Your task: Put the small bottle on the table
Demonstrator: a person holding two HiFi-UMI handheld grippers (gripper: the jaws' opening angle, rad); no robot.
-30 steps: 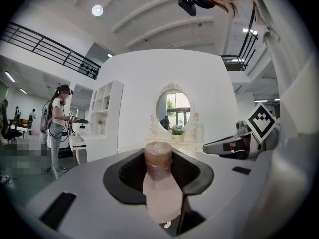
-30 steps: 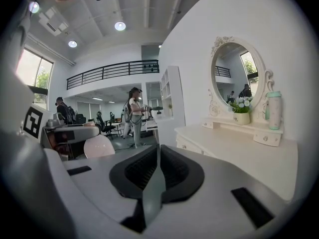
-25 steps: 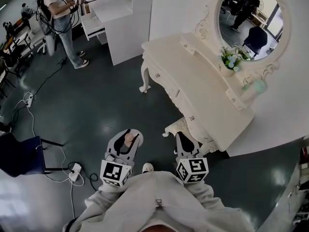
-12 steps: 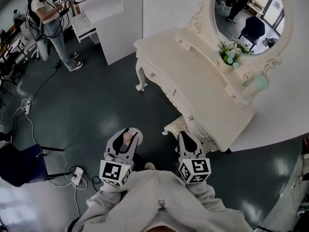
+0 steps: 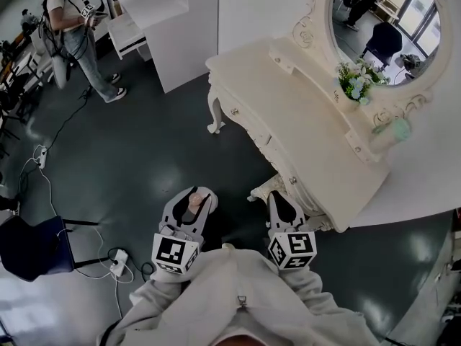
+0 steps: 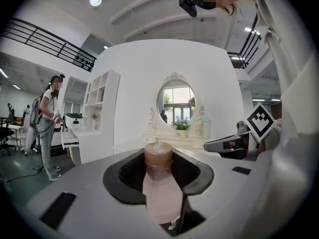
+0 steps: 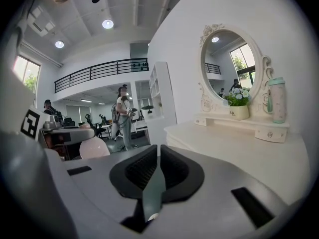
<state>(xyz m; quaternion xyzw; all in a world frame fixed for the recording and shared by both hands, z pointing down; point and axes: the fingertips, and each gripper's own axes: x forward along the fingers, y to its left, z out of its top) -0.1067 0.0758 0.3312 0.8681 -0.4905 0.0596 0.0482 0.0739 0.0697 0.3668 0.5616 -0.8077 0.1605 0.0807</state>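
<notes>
Left tool (image 5: 193,197) is clenched on the small pale-pink plastic bottle (image 5: 192,203). Its black ribbed pads (image 6: 130,171) press the bottle's sides, and the brown wrapped cap end points away from the person. The bottle's body fills the gap between the jaws in the left gripper view.

Right tool (image 5: 283,202) has its jaws closed flat against each other with nothing between them. It is held level with the left tool, the two side by side and apart, just ahead of the person's light grey sweatshirt (image 5: 238,301).

The bottle hangs over the dark grey floor (image 5: 144,150), not on the bench. The white carved dressing bench (image 5: 302,132) stands ahead and to the right. In the head view the right tool's tip sits near its front edge, by a curved leg (image 5: 263,186); the left tool is further off.

On the bench's raised back ledge are a white pot of flowers (image 5: 356,83) and a mint-green lidded tumbler (image 5: 395,130), with an oval framed mirror (image 5: 382,13) above them.

Background — a tall white shelf unit (image 5: 176,31) at top centre. A second person (image 5: 68,24) stands by it at top left holding gear. A blue chair (image 5: 29,245) and a white power strip (image 5: 119,260) with cables are on the floor at lower left.
</notes>
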